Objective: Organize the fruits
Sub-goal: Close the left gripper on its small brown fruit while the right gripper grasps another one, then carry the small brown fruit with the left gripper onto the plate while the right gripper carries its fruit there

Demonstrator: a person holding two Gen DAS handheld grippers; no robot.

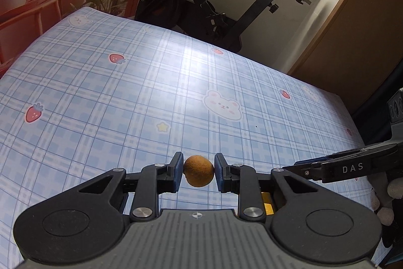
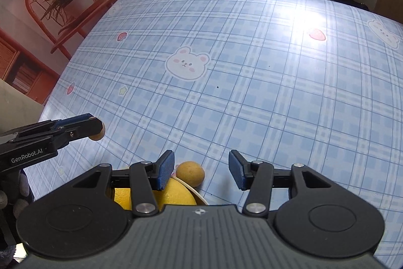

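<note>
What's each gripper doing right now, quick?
Left gripper: shut on a small round brown-orange fruit, off the table.
Right gripper: open, holding nothing.

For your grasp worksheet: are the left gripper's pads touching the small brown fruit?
Touching. Left wrist view shows both blue pads pressed against the small brown fruit.

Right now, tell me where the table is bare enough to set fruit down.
Bare: the checked tablecloth beyond both grippers, around the bear print. Crowded: the near edge, where a small brown fruit sits against the bowl of yellow fruit.
</note>
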